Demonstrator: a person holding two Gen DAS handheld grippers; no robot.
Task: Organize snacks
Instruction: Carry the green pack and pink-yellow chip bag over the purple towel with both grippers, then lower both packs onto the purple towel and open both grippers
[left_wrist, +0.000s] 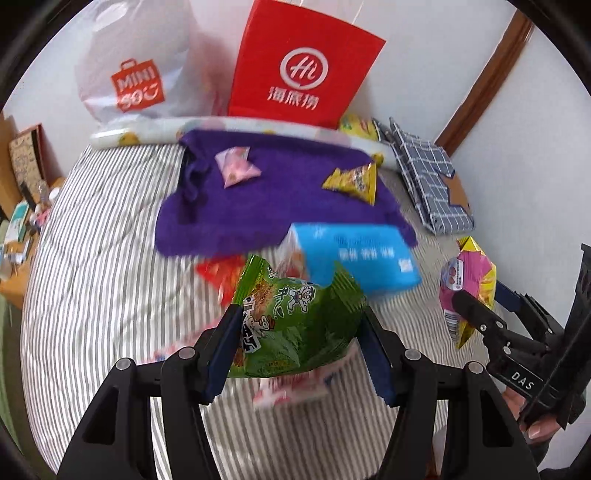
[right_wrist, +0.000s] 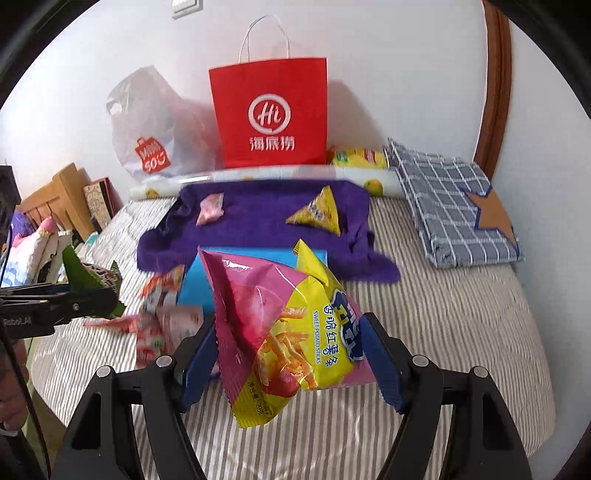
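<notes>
The left hand-held gripper (left_wrist: 297, 332) is clenched on a green snack packet (left_wrist: 295, 325), its blue pads pressing the packet's two sides, and the packet hangs clear above the striped bed (left_wrist: 110, 258). The right hand-held gripper (right_wrist: 291, 354) grips a pink and yellow bag of sweet potato sticks (right_wrist: 295, 325) the same way, the bag tilted and lifted off the bed.

Just beyond both grippers a blue box (right_wrist: 255, 258) lies near the middle of the bed, with a few red and white packets (right_wrist: 155, 325) loose beside it toward the bed's left edge. Behind the box a purple cloth (right_wrist: 258, 225) is spread toward the far edge of the bed. On it rest a small pink packet (right_wrist: 210, 208) and a yellow triangular packet (right_wrist: 317, 214), well apart from each other.

At the far edge, against the wall, a red paper bag (right_wrist: 269, 114) stands upright with a white plastic bag (right_wrist: 155, 125) on its left. A yellow snack bag (right_wrist: 358, 157) lies at its right foot. A folded blue checked cloth (right_wrist: 454, 199) sits in the far right corner of the bed.
</notes>
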